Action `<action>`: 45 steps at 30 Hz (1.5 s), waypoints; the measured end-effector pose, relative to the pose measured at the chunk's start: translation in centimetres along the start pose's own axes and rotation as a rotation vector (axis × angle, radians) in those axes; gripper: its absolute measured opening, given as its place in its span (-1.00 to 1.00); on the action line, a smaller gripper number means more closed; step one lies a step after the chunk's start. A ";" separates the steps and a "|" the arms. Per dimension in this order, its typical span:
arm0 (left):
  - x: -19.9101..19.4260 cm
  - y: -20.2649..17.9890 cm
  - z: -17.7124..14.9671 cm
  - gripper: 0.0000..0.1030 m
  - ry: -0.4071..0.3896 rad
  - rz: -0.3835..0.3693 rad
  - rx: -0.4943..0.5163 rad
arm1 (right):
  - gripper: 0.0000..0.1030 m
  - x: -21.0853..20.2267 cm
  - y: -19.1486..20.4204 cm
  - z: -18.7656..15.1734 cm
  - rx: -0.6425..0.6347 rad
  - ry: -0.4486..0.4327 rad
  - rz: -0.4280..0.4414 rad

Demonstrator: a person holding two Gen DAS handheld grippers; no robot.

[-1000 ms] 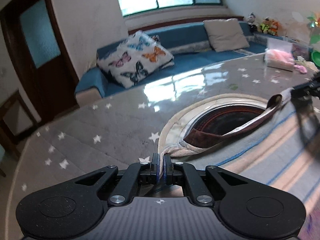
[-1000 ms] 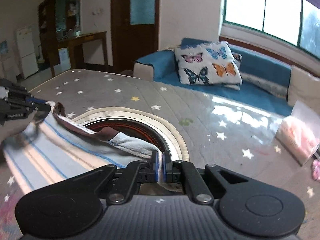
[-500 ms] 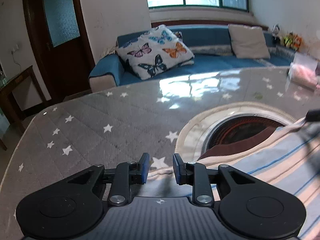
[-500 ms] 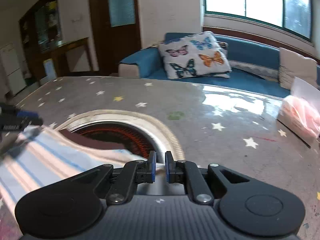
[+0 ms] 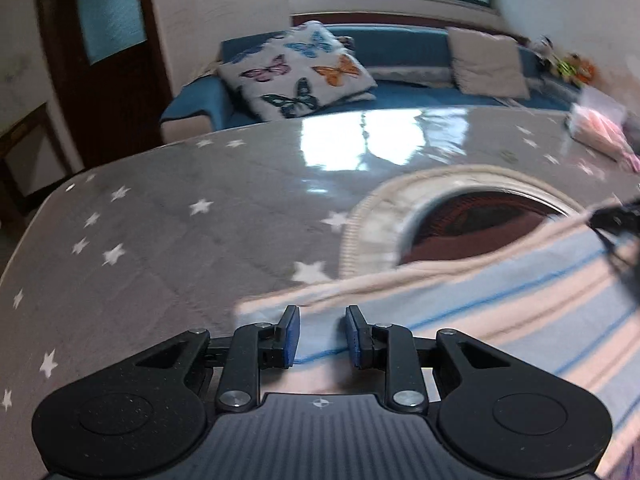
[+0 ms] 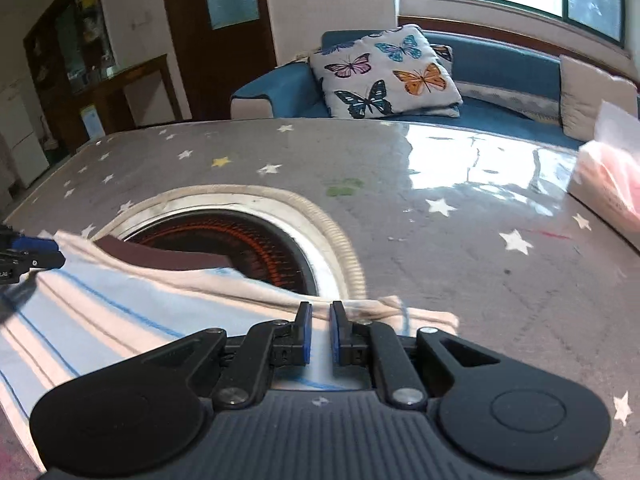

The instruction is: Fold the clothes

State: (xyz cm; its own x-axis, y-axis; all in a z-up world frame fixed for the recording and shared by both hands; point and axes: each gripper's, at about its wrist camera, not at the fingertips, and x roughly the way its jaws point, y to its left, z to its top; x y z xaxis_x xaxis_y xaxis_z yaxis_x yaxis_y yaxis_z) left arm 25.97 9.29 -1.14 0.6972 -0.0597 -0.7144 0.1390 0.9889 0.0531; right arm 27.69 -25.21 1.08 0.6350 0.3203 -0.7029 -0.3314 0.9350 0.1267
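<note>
A striped garment point(image 5: 500, 300), pale pink and white with thin blue lines and a dark maroon collar, lies flat on the grey star-patterned table point(image 5: 180, 240). It also shows in the right wrist view point(image 6: 120, 320). My left gripper point(image 5: 319, 340) is open and empty, just above the garment's left top edge. My right gripper point(image 6: 319, 330) is open and empty, above the garment's right top edge. Each gripper's tip shows at the edge of the other's view.
A round heater opening point(image 6: 240, 240) with a beige rim is set in the table, partly covered by the garment. A pink packet point(image 6: 608, 176) lies at the table's far right. A blue sofa with a butterfly cushion point(image 5: 300, 76) stands behind the table.
Both grippers have let go of the garment's top edge and opened. The garment, held up and stretched a second ago, now lies flat on the table.
</note>
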 end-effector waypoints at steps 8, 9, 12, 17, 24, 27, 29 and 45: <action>-0.8 1.3 0.0 -0.48 -0.019 0.039 -0.030 | -0.63 -0.8 0.3 0.0 -0.001 -0.004 -0.012; -1.0 1.5 -0.1 -0.48 -0.018 0.034 -0.034 | -0.62 -0.9 0.4 0.0 -0.007 -0.002 -0.014; -1.8 1.6 -0.5 -0.34 -0.026 0.034 -0.025 | -0.52 -1.5 1.0 -0.2 -0.033 0.013 -0.012; -4.1 1.4 -2.3 -0.20 -0.033 0.007 -0.023 | -0.29 -2.9 2.3 -1.2 -0.103 0.045 -0.002; -8.4 1.2 -7.0 -0.13 -0.022 -0.017 -0.050 | -0.17 -5.3 3.8 -3.5 -0.169 0.068 0.010; -10.1 1.1 -8.9 -0.13 -0.019 -0.015 -0.074 | -0.09 -6.5 4.1 -4.8 -0.177 0.070 0.018; -10.9 1.1 -10.0 -0.13 -0.029 -0.011 -0.090 | -0.09 -7.2 4.3 -5.6 -0.180 0.068 0.014; -12.0 1.0 -12.4 -0.68 -0.065 -0.034 -0.131 | -0.08 -11.9 2.1 -9.5 -0.054 0.006 -0.043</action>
State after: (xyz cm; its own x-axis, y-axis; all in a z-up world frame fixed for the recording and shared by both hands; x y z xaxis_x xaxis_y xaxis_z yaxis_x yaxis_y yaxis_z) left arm 9.04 12.66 -1.12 0.7384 -0.0976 -0.6673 0.0729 0.9952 -0.0649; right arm 12.80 -28.46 3.05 0.6451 0.2787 -0.7115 -0.3408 0.9383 0.0585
